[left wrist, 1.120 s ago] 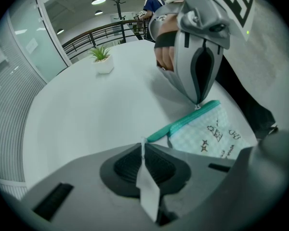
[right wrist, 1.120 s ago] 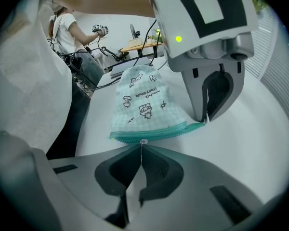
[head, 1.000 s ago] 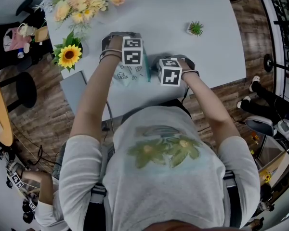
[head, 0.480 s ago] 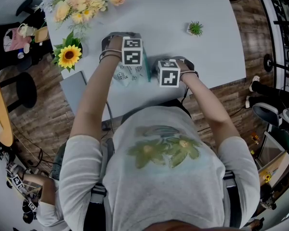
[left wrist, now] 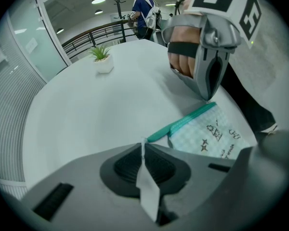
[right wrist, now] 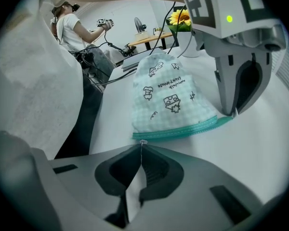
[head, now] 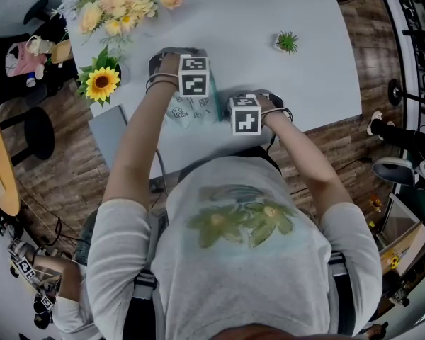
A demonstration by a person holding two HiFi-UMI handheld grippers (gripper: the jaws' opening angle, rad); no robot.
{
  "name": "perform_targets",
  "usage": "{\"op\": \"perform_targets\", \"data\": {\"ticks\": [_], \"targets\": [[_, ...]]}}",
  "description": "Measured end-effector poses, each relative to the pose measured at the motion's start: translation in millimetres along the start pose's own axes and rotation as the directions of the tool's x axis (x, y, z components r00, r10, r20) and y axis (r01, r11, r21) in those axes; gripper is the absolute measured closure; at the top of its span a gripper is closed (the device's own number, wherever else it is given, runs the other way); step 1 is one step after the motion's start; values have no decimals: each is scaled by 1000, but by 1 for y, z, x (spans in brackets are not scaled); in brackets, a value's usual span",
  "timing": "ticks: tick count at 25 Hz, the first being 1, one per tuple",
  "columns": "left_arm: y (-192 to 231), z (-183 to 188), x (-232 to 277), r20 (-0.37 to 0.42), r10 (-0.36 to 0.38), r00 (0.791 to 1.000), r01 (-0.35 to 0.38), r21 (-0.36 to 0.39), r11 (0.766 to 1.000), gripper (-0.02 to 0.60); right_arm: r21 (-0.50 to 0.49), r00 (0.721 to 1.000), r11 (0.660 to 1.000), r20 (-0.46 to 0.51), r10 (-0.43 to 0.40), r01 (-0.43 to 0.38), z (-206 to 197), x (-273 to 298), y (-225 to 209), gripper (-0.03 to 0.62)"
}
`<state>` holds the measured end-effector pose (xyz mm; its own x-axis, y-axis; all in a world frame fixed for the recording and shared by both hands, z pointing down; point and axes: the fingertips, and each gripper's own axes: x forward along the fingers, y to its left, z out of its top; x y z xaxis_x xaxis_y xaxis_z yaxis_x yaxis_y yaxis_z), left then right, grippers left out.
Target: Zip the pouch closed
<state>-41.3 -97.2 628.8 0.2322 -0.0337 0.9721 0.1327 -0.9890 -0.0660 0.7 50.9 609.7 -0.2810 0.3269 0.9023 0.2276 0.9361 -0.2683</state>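
Pouch (right wrist: 168,100): zipper (right wrist: 183,129) runs between grippers | left gripper (left wrist: 143,143) clamps end (left wrist: 156,134) | right gripper (right wrist: 142,144) clamps pull (right wrist: 143,141)

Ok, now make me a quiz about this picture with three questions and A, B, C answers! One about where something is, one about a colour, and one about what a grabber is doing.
1. Where is the plant?
A. on the table
B. on the floor
C. on a chair

2. What colour is the pouch's zip?
A. red
B. teal
C. yellow

3. What is the right gripper doing?
A. hanging wide open above the table
B. shut on the zip
C. shut on a flower

Answers:
1 A: its little pot stands on the tabletop.
2 B: a teal band runs along the pouch's edge.
3 B: it is pinched shut right at the zip's near end.
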Motion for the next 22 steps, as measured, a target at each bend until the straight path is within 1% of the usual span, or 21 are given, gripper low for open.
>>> {"op": "perform_targets", "data": {"ticks": [4, 8, 11, 15, 17, 19, 21, 22], "targets": [[0, 0, -1, 0, 1, 1000, -1, 6, 1000, 557, 0, 1000, 1000, -7, -20, 20, 0, 2, 0, 576], [0, 0, -1, 2, -2, 1000, 2, 7, 1000, 557, -17, 997, 998, -42, -64, 63, -1, 5, -1, 574], [0, -1, 0, 7, 1, 1000, -1, -5, 1000, 557, -3, 994, 996, -60, -91, 91, 0, 7, -2, 574], [2, -1, -1, 32, 10, 999, -8, -71, 997, 557, 5, 991, 992, -61, -123, 123, -1, 7, -3, 574], [3, -1, -2, 58, 33, 998, -27, -103, 994, 557, 26, 990, 990, -38, -135, 136, -1, 6, -3, 572], [3, -2, -4, 88, 61, 994, -46, -168, 985, 555, 91, 992, 987, 1, -130, 129, -1, 5, -1, 572], [0, -6, -6, 106, 69, 992, -43, -232, 972, 549, 155, 991, 981, 43, -128, 120, -1, 2, 0, 571], [-3, -8, -8, 111, 71, 991, -41, -255, 966, 543, 180, 988, 976, 63, -138, 125, -1, 0, -1, 549]]}}
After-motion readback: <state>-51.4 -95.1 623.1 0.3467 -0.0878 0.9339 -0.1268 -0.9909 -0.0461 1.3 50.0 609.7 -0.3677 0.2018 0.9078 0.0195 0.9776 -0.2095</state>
